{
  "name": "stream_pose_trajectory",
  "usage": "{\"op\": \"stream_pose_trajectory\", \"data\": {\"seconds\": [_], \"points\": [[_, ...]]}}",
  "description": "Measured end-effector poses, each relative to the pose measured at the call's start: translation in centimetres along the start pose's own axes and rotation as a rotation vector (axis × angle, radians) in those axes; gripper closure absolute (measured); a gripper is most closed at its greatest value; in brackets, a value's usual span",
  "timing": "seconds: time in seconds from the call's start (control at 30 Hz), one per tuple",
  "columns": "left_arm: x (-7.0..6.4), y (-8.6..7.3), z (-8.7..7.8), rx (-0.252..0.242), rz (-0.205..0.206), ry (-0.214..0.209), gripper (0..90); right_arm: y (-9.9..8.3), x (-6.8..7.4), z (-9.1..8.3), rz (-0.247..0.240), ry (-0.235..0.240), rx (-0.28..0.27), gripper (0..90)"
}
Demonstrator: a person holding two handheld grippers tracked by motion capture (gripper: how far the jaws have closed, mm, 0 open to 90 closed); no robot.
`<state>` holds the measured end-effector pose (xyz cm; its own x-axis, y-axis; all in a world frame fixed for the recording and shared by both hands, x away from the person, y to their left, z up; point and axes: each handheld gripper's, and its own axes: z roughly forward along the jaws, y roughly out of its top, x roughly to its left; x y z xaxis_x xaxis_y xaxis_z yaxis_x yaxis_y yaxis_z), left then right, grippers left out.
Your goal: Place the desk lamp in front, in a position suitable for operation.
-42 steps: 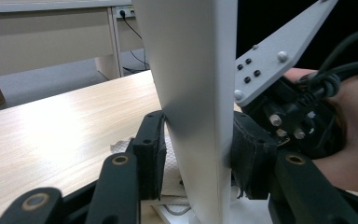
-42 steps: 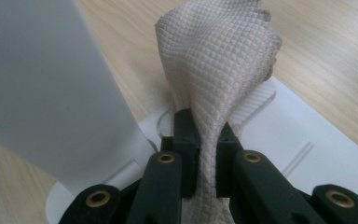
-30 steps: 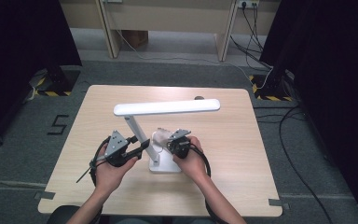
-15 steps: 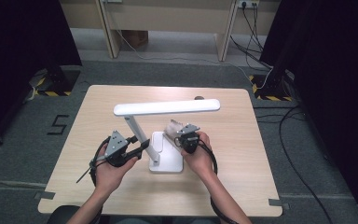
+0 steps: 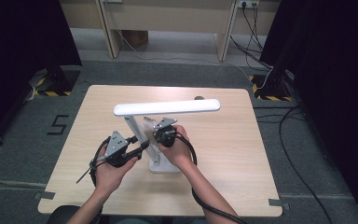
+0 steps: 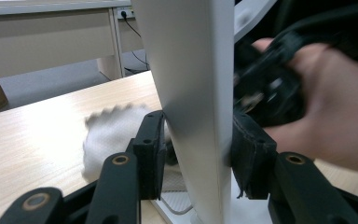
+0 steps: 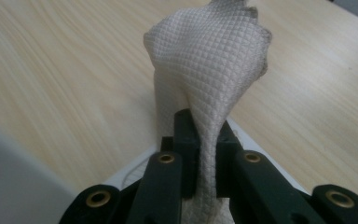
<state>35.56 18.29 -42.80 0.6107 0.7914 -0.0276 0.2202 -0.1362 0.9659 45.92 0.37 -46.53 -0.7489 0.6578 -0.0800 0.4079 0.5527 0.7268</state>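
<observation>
So this looks like a wipe-down of the desk lamp [image 5: 161, 133] sitting around the middle of the surface [image 5: 223, 154], and my guess is it's somewhere mid-job. The lamp is already steadied and the cloth [image 7: 214, 70] is already picked up, so the setup part is done. What's left, as far as I can judge, is the actual rubbing along the post and base, and maybe the long light bar [image 5: 167, 108] up top. Can't tell which bits have been cleaned.

Left hand-held gripper [image 6: 196, 154]: jaws parted only as wide as the lamp's white upright post [image 6: 191, 93], one pad on each side of it, clamped on low down near the base. It's basically the brace.

Right hand-held gripper [image 7: 200, 135]: jaws squeezed nearly together with the white waffle-textured cloth pinched between them, the rest of the fabric bunching up and fanning out past the tips. In the high view it sits just right of the post, over the lamp base [image 5: 163, 164], cloth end pointing toward the post. Whether the cloth is actually touching the post right now, I can't tell.
</observation>
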Motion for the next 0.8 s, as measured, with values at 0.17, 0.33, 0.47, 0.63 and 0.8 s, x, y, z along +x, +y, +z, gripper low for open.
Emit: {"op": "stream_pose_trajectory", "data": {"seconds": [0.17,0.33,0.47,0.63,0.8], "points": [[0.0,0.0,0.0,0.0,0.003,0.001,58.3,-0.2,-0.3,1.5,-0.017,0.001,0.038,85.1],[0.0,0.0,0.0,0.0,0.003,0.002,58.4,-0.1,-0.2,1.9,-0.033,0.0,0.043,85.0],[0.0,0.0,0.0,0.0,0.007,0.001,58.4,-0.2,0.0,2.2,-0.042,-0.003,0.048,84.9],[-0.1,0.0,0.0,0.004,0.017,0.007,58.5,0.0,-0.3,2.4,-0.043,-0.022,0.048,84.9],[-0.1,0.0,0.0,0.004,0.019,0.008,58.6,-0.2,-0.8,2.5,-0.001,-0.057,0.045,85.1]]}}
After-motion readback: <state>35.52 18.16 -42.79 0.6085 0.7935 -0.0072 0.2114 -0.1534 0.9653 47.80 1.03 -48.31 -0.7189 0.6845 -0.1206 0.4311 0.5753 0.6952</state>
